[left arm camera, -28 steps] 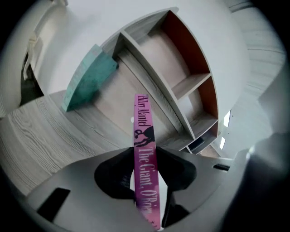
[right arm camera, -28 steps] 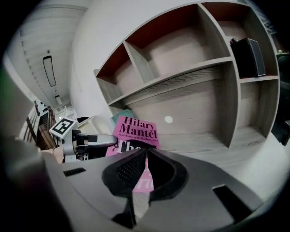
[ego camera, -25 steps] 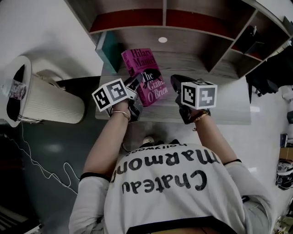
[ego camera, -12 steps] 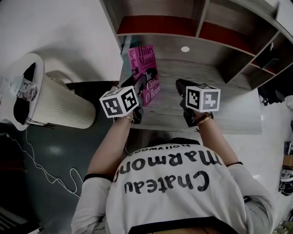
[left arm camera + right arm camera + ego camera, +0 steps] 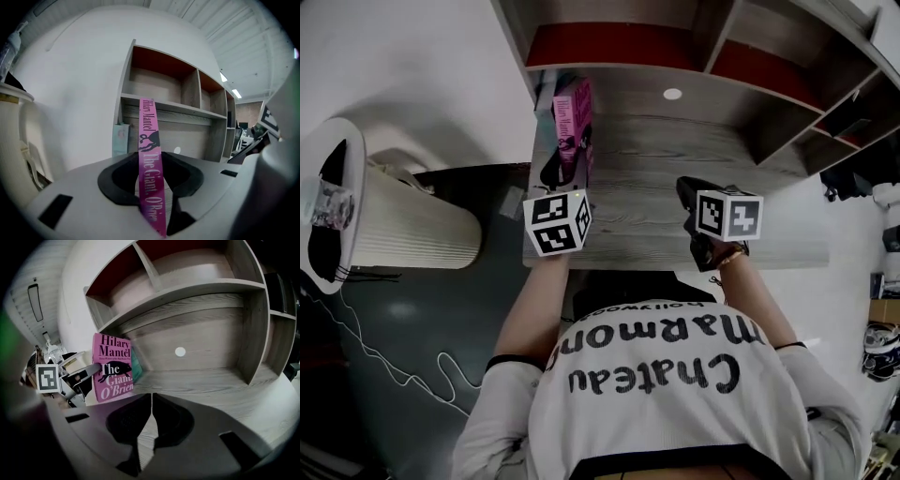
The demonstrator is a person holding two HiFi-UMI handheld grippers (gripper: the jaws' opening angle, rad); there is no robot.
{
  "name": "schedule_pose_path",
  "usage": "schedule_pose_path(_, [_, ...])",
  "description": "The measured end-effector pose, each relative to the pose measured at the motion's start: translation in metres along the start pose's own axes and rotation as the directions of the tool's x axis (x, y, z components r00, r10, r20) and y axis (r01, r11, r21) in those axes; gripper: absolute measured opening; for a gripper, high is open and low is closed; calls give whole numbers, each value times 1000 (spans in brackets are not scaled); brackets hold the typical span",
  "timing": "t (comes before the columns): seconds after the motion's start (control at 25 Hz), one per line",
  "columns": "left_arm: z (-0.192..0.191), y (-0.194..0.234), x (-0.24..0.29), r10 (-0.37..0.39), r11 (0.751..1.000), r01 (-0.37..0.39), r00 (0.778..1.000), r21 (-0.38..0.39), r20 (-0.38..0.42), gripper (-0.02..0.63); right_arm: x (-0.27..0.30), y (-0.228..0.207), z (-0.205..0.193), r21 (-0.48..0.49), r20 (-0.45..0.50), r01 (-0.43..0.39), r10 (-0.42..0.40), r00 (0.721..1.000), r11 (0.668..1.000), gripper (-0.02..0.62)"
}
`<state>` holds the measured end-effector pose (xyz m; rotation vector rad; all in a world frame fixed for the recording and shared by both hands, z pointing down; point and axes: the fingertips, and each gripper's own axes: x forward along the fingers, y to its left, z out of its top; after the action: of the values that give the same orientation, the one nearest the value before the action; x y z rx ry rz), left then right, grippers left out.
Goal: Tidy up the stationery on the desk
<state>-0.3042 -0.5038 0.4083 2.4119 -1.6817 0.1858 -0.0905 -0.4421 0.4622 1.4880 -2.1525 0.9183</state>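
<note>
Pink book (image 5: pixel 149 140) upright in left gripper (image 5: pixel 151 185)

White short-sleeved T-shirt (image 5: pixel 666 412) with dark bands at cuffs and hem; large dark lettering "Chateau Marmont" across it, a smaller "Hollywood" beside the collar; thin bangle (image 5: pixel 732 254) on the right wrist; left gripper (image 5: pixel 151 178) and right gripper (image 5: pixel 150 423) pale grey, black jaw linings; each bears a white cube (image 5: pixel 556 223) with black square markers.

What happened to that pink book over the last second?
The left gripper turned the pink book from tilted, cover up, to standing on edge and carried it toward the left end of the desk, near the teal book. It holds it as before. The right gripper stays shut, empty, over the desk.
</note>
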Motion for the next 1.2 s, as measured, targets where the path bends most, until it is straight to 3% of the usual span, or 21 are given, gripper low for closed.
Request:
schedule_pose_path(0.16, [-17,9,6,60,998,-60,998,-6,-26,152,5,-15,5,13,-18,4,-4,1000,1000,23])
schedule_pose_path(0.52, [-27,10,3,118,993,-118,993,-22,-8,153,27,-16,15,-29,-67,-54,52,996,998,21])
schedule_pose_path(0.76, [-42,16,0,165,986,-165,985,-1,-40,152,34,-14,18,-45,-80,-79,75,994,996,21])
schedule_pose_path(1.2, [-56,23,10,185,983,-186,979,-3,-87,152,35,-22,24,-40,-89,-74,70,994,996,21])
